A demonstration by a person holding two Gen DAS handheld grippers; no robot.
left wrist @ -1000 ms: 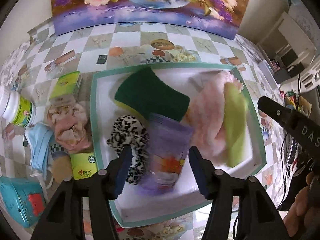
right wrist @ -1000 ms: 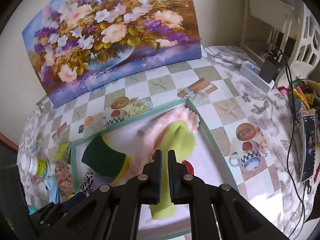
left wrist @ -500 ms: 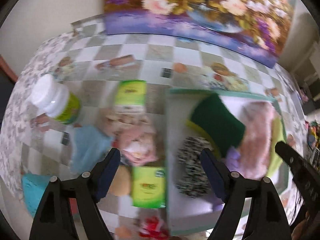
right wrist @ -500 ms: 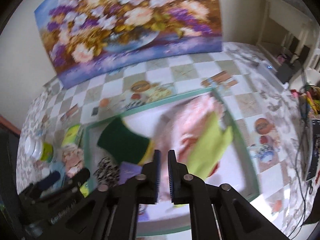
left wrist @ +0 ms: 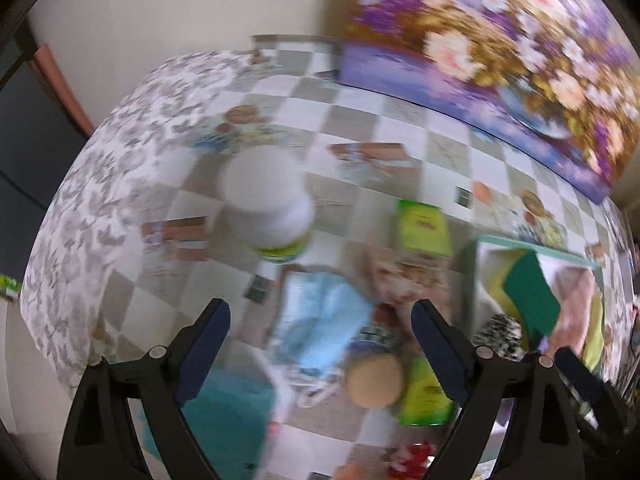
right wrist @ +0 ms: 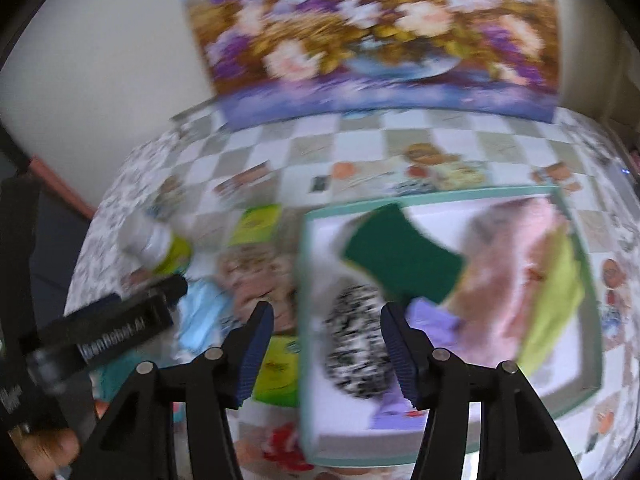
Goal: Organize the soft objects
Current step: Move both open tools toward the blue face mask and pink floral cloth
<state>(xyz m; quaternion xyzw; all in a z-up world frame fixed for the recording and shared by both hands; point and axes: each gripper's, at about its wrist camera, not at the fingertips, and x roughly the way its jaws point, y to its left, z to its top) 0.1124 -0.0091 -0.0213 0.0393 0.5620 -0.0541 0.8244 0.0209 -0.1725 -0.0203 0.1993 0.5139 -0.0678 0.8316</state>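
Swung leftward, the wide-open left hand-held gripper (left wrist: 320, 320) frames a crumpled blue mask (left wrist: 320, 320).

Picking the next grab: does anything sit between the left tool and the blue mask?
Nothing visible does. The open left tool hangs directly over the blue mask; the tan puff lies beside it, not across it.
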